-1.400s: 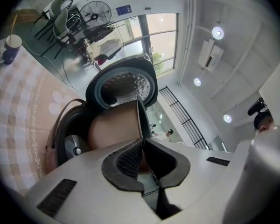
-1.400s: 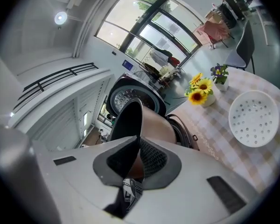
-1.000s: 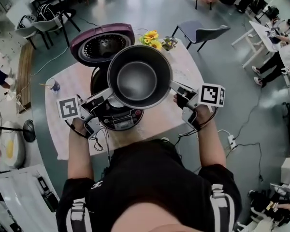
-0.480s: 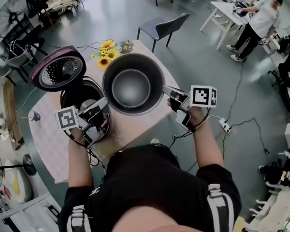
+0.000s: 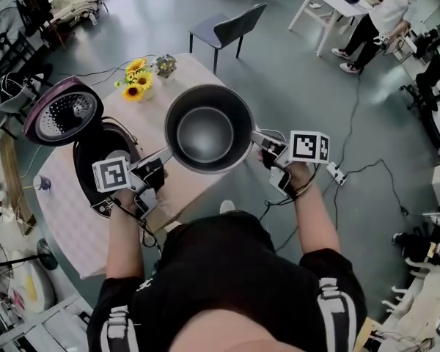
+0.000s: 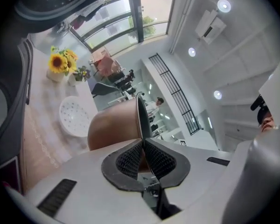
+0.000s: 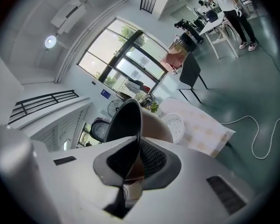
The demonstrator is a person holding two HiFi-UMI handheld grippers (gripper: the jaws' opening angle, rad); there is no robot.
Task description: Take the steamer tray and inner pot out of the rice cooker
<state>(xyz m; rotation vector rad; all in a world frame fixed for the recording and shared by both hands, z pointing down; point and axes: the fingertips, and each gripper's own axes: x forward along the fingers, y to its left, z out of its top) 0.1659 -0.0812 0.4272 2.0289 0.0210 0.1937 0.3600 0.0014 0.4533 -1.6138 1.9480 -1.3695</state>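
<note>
**Operator:** Which markings are visible?

**Technician:** Two marker cubes, one [image 5: 111,174] at centre left and one [image 5: 309,147] at centre right. Each carries a square black-and-white pattern.

**Operator:** What are the item counts?

**Technician:** One inner pot [image 5: 209,129], one rice cooker [image 5: 95,149] with its lid [image 5: 62,112] raised, one white perforated steamer tray [image 6: 74,115], one bunch of sunflowers [image 5: 136,79] and one chair [image 5: 227,24].

**Operator:** What is the gripper state?

**Technician:** The left gripper [image 5: 169,155] is clamped on the pot rim at lower left. The right gripper [image 5: 255,134] is clamped on the rim at the right. On each, the jaws are nearly together with only the thin rim between the pads.

**Operator:** Where are the task items?

**Technician:** The pot is at frame centre, right of the cooker and clear of it. The steamer tray lies on the table [image 6: 42,139], beside the pot.
</note>
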